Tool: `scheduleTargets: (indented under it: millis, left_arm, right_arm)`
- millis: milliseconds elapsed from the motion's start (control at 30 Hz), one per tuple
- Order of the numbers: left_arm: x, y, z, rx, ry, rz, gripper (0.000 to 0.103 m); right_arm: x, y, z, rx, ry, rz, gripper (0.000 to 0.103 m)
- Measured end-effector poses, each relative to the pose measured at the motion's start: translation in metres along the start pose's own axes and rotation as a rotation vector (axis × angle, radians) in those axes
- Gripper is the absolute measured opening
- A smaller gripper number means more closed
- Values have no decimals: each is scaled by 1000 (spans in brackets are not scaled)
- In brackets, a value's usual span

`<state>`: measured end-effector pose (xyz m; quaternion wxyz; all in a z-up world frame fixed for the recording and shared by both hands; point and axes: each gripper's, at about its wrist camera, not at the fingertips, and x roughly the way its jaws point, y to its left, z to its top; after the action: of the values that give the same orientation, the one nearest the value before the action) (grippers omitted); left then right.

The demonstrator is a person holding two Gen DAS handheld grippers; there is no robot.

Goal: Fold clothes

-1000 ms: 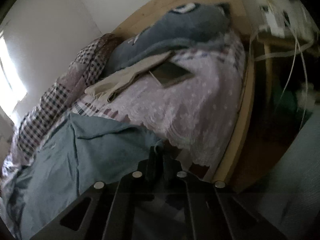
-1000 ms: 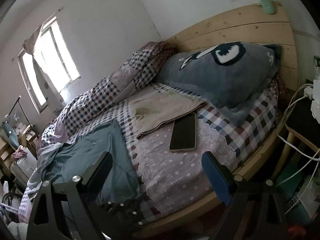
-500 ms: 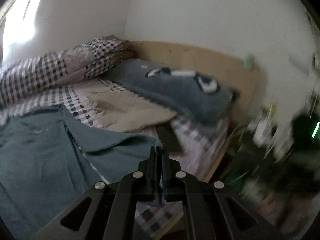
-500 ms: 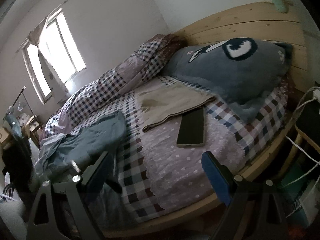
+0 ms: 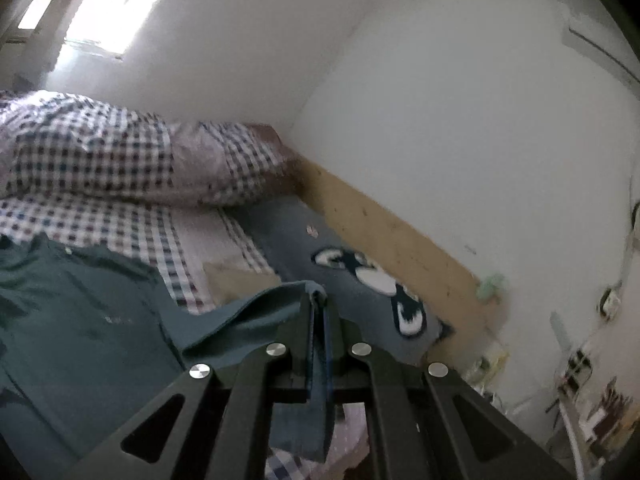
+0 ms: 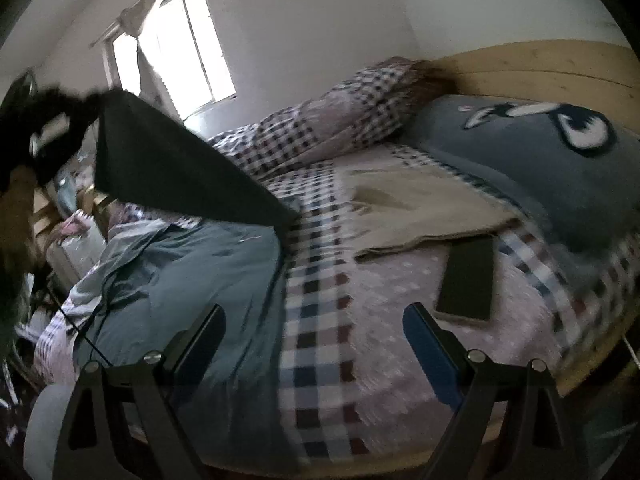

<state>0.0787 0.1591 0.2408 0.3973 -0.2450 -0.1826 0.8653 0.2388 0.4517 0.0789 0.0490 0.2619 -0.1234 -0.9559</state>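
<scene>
Left wrist view: left gripper [image 5: 318, 312] pinched on the teal garment [image 5: 80, 320].
Its fingers are clamped on a lifted fabric edge; the garment spreads toward 9 o'clock across the checked bed [image 5: 120, 236]. Right gripper [image 6: 312, 332] has its fingers wide apart, gripping nothing, with the garment at its 10 o'clock and a dark phone [image 6: 466, 278] at 2 o'clock beside a beige cloth [image 6: 416, 208].

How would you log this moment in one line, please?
left claw: shut on teal shirt, edge lifted | right claw: open, empty, above bed
</scene>
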Motion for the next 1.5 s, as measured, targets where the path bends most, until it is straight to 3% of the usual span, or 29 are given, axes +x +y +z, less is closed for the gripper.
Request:
scheduleTargets:
  millis: [100, 200, 367, 500, 700, 867, 967, 1133, 1333, 1500]
  left_arm:
    - [-13, 6, 29, -9, -35, 1, 2]
    - [-27, 6, 56, 80, -79, 53, 2]
    - [-40, 22, 87, 123, -98, 144, 2]
    - [-42, 37, 95, 100, -96, 165, 2]
    - [-40, 54, 100, 5, -108, 138, 2]
    - [-27, 64, 98, -29, -76, 150, 2]
    - [-30, 77, 90, -46, -76, 163, 2]
    - [-40, 104, 30, -50, -38, 222, 2]
    - [-52, 138, -43, -55, 10, 294, 2]
    - [-93, 238, -81, -265, -29, 542, 2]
  right_arm:
    - [21, 15, 8, -48, 9, 39, 93]
    - [41, 27, 16, -87, 20, 72, 93]
    - [63, 36, 23, -99, 28, 102, 93]
    - [77, 43, 20, -119, 42, 115, 93]
    - [103, 56, 21, -192, 61, 136, 93]
    - [140, 70, 41, -243, 71, 145, 93]
    - [169, 70, 56, -233, 78, 137, 93]
    - [197, 47, 64, -111, 64, 127, 93]
    - [218, 13, 65, 17, 77, 53, 93]
    - [224, 20, 73, 18, 70, 42, 93]
